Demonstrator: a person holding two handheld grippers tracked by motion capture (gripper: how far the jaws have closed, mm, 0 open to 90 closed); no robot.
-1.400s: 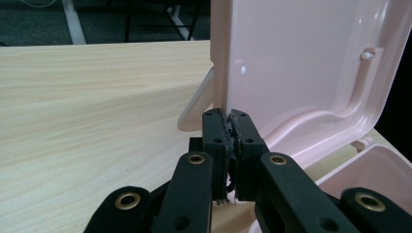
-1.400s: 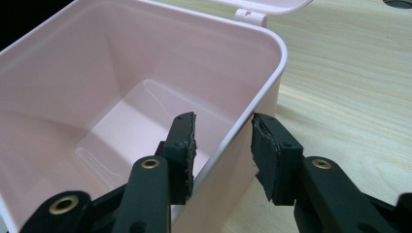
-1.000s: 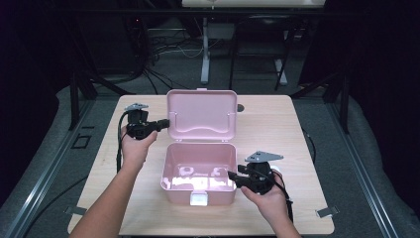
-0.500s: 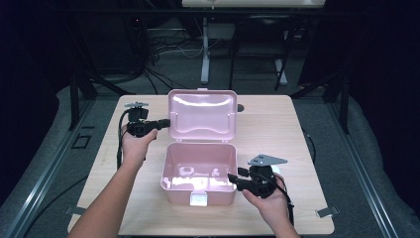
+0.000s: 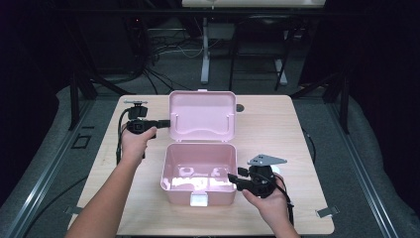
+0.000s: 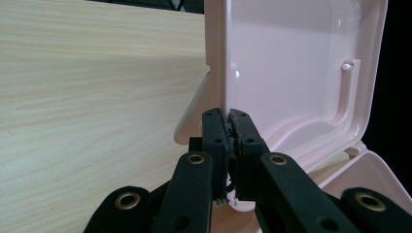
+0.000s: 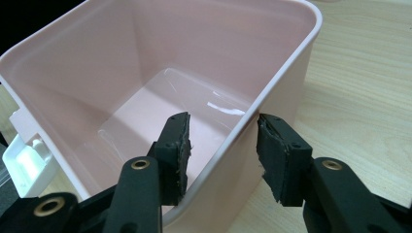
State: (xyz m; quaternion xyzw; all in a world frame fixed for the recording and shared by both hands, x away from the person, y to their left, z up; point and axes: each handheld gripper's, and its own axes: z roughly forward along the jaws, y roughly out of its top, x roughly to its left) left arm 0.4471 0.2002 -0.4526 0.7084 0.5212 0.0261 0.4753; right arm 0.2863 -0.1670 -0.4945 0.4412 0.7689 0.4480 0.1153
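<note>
Currently I've got the left gripper (image 5: 164,123) clenched on the lid (image 5: 202,115) edge at the box's 9 o'clock, which I'd say keeps the lid upright. Right gripper (image 7: 221,148) straddles the box (image 5: 198,171) wall at 3 o'clock: jaws apart, not pinching, probably to steady it. Box sits mid-table (image 5: 277,129); smooth glossy pink plastic, rounded corners, white latch (image 5: 199,199) at 6 o'clock.
</note>
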